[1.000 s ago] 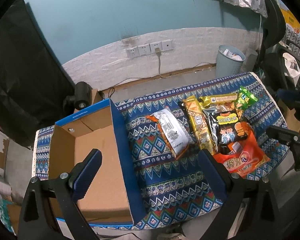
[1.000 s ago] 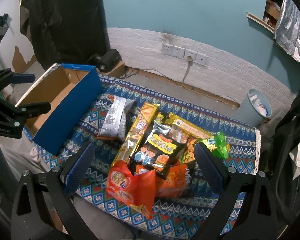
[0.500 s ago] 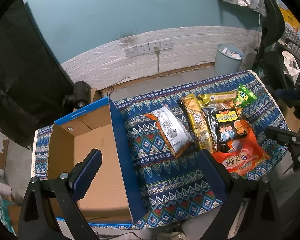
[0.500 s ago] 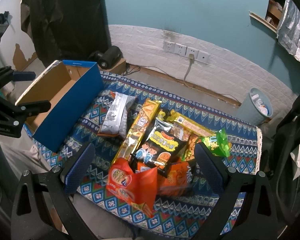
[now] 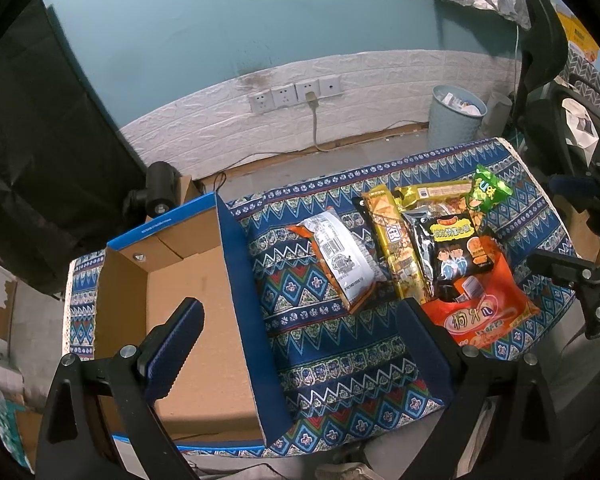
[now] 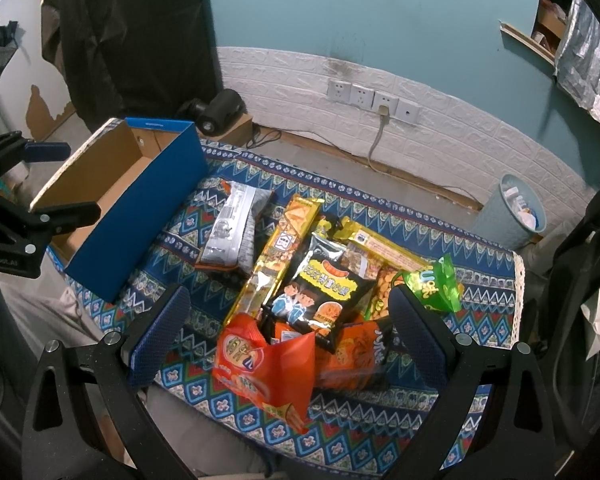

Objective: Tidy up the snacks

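Observation:
An empty blue cardboard box (image 5: 236, 280) (image 6: 140, 216) stands open at the left of the patterned cloth. A pile of snack bags lies to its right: a silver-and-orange bag (image 5: 340, 264) (image 6: 232, 232), a long gold bag (image 5: 396, 248) (image 6: 276, 256), a black bag (image 5: 456, 248) (image 6: 320, 296), an orange-red bag (image 5: 484, 312) (image 6: 268, 364) and a small green bag (image 5: 488, 192) (image 6: 436, 288). My left gripper (image 5: 296, 344) is open above the box's right wall. My right gripper (image 6: 288, 324) is open above the near end of the pile. Both are empty.
The cloth-covered table (image 5: 340, 340) ends close in front of me. A black camera (image 5: 160, 192) sits behind the box. A blue waste bin (image 5: 456, 116) stands on the floor by the white brick wall. A dark chair (image 6: 580, 280) is at the right.
Both views have shifted only slightly. No snack has moved and neither gripper has closed.

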A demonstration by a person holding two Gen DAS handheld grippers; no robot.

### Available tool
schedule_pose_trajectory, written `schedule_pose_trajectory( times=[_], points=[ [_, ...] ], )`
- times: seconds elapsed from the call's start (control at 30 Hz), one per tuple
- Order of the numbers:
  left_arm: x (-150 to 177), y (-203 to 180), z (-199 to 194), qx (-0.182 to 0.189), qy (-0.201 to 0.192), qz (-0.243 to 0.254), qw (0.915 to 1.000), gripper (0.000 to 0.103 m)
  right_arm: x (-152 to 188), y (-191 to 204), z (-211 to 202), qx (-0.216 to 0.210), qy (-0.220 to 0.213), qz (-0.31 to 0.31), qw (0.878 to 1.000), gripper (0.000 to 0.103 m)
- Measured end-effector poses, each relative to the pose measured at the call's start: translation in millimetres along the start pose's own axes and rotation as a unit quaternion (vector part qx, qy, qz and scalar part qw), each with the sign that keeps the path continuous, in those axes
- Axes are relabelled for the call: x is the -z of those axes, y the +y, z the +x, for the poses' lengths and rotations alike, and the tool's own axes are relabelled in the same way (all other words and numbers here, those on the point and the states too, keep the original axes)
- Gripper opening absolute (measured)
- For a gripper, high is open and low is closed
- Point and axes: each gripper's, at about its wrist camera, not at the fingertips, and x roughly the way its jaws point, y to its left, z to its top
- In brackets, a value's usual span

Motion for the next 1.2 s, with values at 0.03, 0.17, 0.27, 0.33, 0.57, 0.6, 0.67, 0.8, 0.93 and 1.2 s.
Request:
schedule_pose_trajectory(
  times=[0.03, 0.17, 0.27, 0.33, 0.57, 0.6, 0.67, 0.8, 0.93, 1.2],
  points=[
    [0.1, -0.2, 0.0, 0.000, 0.000, 0.001, 1.0000, 0.098, 0.1, -0.1, -0.2, 0.000, 0.000, 0.000, 1.000, 0.098],
    [-0.2, -0.2, 0.9, 0.001, 0.001, 0.001, 1.0000, 0.098, -0.3, -1.0, 0.3, 0.000, 0.000, 0.000, 1.000, 0.098],
    [-0.1, -0.2, 0.7, 0.001, 0.001, 0.001, 1.0000, 0.098, -0.4, -1.1, 0.2, 0.000, 0.000, 0.000, 1.000, 0.098],
    [0.0, -0.1, 0.7, 0.000, 0.001, 0.001, 1.0000, 0.098, -0.3, -0.9, 0.1, 0.000, 0.000, 0.000, 1.000, 0.098],
    [1.1, -0.6, 1.0, 0.000, 0.001, 0.001, 1.0000, 0.098, -0.1, -1.2, -0.1, 0.000, 0.000, 0.001, 1.000, 0.098],
    [1.0, -0.4, 0.9, 0.000, 0.001, 0.001, 1.0000, 0.098, 0.0, -1.0, -0.1, 0.000, 0.001, 0.000, 1.000, 0.098],
    [1.4, -0.2, 1.5, 0.000, 0.001, 0.001, 1.0000, 0.098, -0.3, -1.7, 0.2, 0.000, 0.001, 0.000, 1.000, 0.098],
    [2.6, 0.1, 2.3, -0.001, 0.001, 0.001, 1.0000, 0.098, -0.1, -1.9, 0.1, 0.000, 0.001, 0.000, 1.000, 0.098],
    [5.3, 1.4, 5.3, -0.001, 0.003, 0.000, 1.0000, 0.098, 0.7, -2.6, -0.5, 0.000, 0.002, 0.001, 1.000, 0.098],
    [5.0, 1.9, 9.0, -0.002, 0.007, 0.000, 1.0000, 0.098, 0.6, -3.0, -0.2, 0.000, 0.003, 0.003, 1.000, 0.098]
  ],
)
